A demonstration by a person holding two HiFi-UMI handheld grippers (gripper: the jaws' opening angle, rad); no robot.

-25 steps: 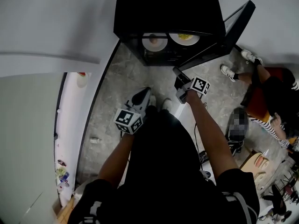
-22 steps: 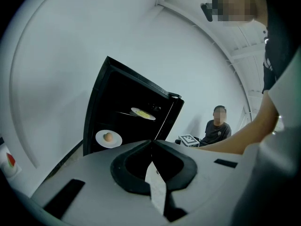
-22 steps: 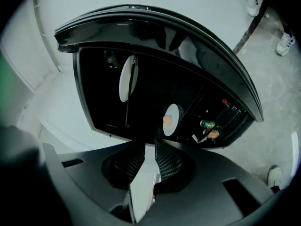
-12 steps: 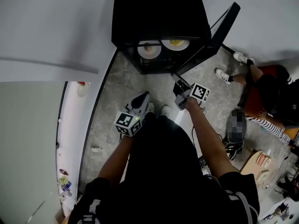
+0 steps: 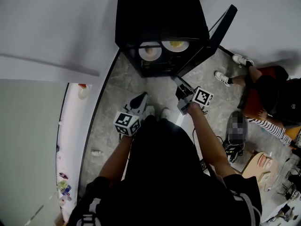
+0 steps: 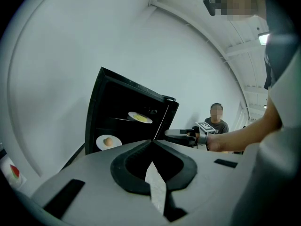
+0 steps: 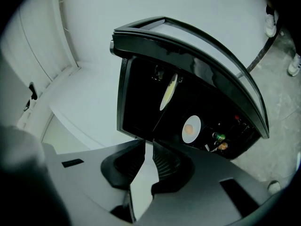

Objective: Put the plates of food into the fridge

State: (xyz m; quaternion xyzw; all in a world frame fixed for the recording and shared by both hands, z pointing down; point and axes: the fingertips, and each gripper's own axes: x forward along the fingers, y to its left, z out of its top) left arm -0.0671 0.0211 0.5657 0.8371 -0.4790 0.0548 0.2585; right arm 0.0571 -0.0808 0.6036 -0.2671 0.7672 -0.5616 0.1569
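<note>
Already the fridge [image 6: 101,107] holds an upper plate [image 6: 140,117] and lower plate [image 6: 108,141].

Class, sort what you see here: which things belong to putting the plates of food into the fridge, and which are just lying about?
Belongs to the job: fridge, open door, plate with round food, plate with yellow food, left tongs, right tongs.

Just lying about: seated bystander, clutter by the left wall, wooden piece on the floor.
</note>
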